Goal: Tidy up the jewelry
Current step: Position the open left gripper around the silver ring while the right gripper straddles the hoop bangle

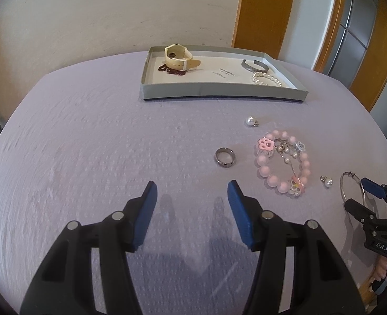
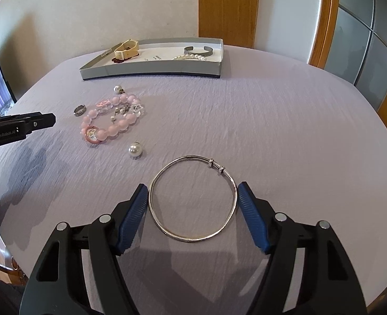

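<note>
A: Where does the right tool (image 2: 193, 197) stand?

B: It tilts down toward the counter (image 2: 285, 110), its blue pads on either side of the silver bangle (image 2: 193, 199). The left pad sits right at the bangle's rim and the right pad seems just to meet the other side; whether they press on it I cannot tell. The bangle lies flat on the lilac cloth.

A: And the left tool (image 1: 192, 197)?

B: Also angled downward, jaws about half apart, with only bare cloth between them. It holds nothing. A person's fingers show at its handle in the right wrist view.

A: Where is the rest of the jewelry, taking the bangle as the mark?

B: Just beyond the bangle to the left lies a pearl earring (image 2: 135, 150). Farther that way is the pink bead bracelet (image 2: 112, 120), with a dark ring (image 2: 79, 110) beside it and another pearl earring (image 2: 118, 89) past it. Well beyond all of them sits the grey tray (image 2: 151, 69), holding a cream watch (image 2: 126, 48), a dark red bead piece under it, a pearl bracelet (image 2: 189, 57) and a metal cuff (image 2: 198, 50).
</note>
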The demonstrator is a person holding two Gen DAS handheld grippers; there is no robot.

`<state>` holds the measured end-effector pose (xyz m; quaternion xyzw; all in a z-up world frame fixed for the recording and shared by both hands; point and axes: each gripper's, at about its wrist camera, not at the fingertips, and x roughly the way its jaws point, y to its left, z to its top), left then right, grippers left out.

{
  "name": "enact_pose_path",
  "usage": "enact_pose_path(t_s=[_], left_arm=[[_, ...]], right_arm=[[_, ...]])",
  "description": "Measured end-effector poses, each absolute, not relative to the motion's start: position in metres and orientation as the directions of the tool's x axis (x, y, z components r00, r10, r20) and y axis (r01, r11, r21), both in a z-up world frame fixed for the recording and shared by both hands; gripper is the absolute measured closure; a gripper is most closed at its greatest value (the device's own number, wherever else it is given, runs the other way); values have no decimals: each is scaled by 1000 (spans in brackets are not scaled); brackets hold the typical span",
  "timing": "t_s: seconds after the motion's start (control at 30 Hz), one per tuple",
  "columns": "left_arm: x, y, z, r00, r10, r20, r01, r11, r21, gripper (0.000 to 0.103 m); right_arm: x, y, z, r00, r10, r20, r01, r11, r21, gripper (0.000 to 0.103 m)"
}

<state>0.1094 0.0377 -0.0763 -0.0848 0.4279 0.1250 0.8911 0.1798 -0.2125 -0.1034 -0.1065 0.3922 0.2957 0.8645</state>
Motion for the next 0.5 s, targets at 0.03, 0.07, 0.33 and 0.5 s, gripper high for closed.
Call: enact_pose_path(t_s=[0.03,0.07,0.33,0.5], left_arm=[[109,37,-76,602,151,-784,-295,955,-43,47],[111,36,-77,604,149,-783,-291,956,-43,47],[124,20,-82,612,169,-773,-261,965,5,48],[141,13,-90,595,174,-785,-255,967,21,60]], right_arm=[[180,-212,-103,517,429,-741,-594,803,50,32],[181,-213,-102,518,430,-740,-594,803,52,32],[188,-214,-98,511,446,-735,-590,804,78,32],[196,-218,-99,497,449,-742,-575,811,106,32]])
